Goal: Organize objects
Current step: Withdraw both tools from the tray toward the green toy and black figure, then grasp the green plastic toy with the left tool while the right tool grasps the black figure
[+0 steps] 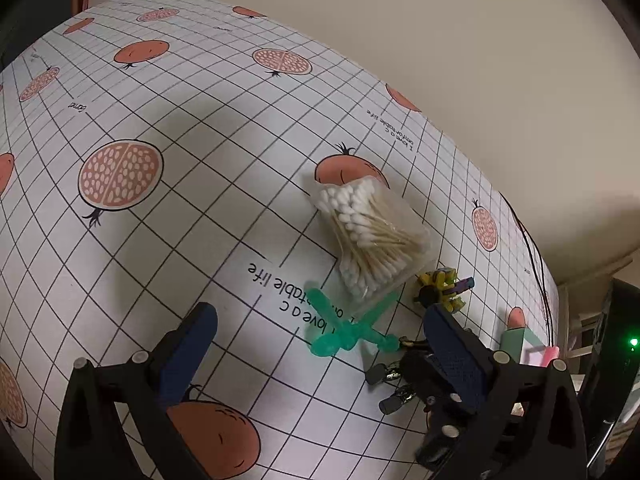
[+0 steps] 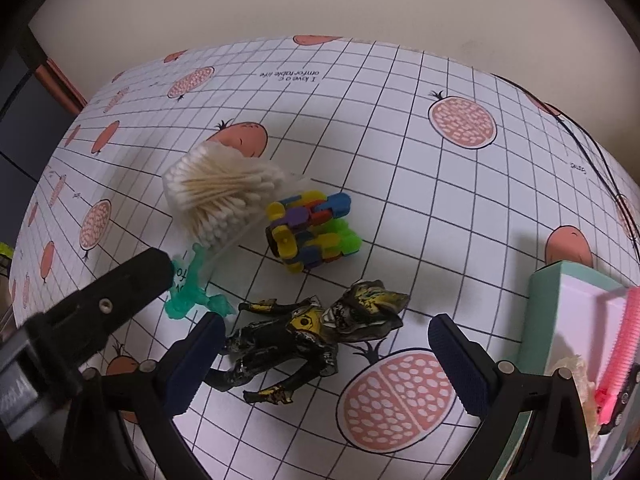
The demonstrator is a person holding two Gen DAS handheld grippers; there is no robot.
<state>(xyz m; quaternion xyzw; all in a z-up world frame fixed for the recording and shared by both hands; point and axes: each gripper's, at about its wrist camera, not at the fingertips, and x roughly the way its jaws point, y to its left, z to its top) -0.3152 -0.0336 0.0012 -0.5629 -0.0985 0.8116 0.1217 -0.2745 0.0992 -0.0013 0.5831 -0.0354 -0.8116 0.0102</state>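
Only my right wrist view shows the pink comb [image 2: 618,354] in the green box [image 2: 554,294]. The black figure [image 2: 304,340] lies between my right gripper's [image 2: 326,364] wide, empty jaws; my left gripper [image 1: 320,344], equally wide, flanks the green toy [image 1: 344,334].

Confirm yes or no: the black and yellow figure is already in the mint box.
No: the black and yellow figure lies on the tablecloth between the open right gripper fingers, outside the mint box.

Home: pomegranate-print tablecloth [image 2: 400,152], toy figure [image 2: 304,340].

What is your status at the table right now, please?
Both grippers open, empty. Right straddling black figure. Left near green toy. Swab box and box clear.
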